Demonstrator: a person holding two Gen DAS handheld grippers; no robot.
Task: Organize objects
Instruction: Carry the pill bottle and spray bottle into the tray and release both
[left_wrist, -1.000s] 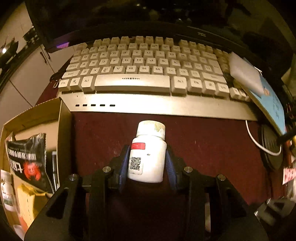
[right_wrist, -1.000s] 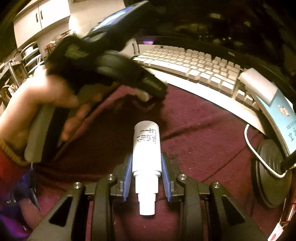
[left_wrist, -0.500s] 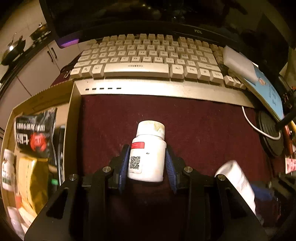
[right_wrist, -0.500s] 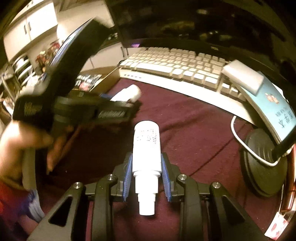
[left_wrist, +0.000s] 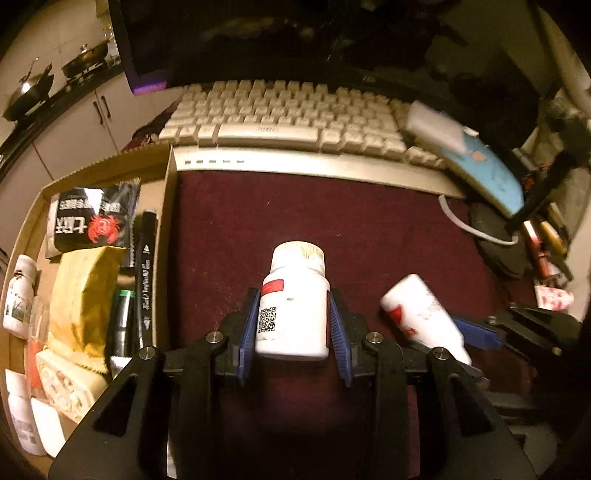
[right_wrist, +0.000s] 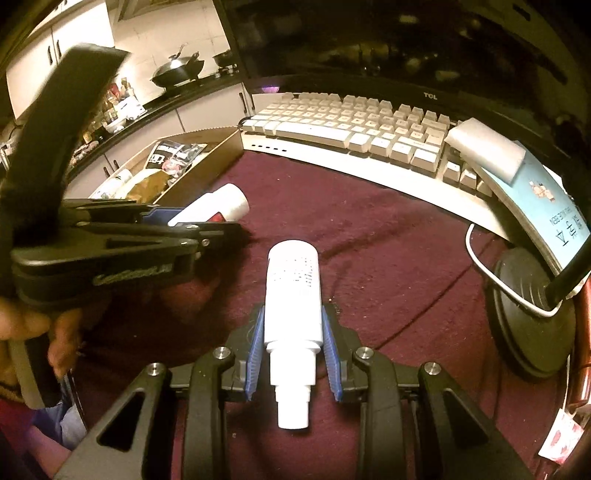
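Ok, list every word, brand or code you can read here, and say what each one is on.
"TCL": bezel of the monitor.
QR code, red label patch: pill bottle in the left gripper; not decodable.
Small print: spray bottle in the right gripper; too small.
White characters, red crab logo: black snack packet; unreadable.
Script: black marker; blurred.
Characters: blue booklet; blurred.

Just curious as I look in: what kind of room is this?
Probably a home desk set beside a kitchen: a keyboard under a monitor, with a wok on the counter behind.
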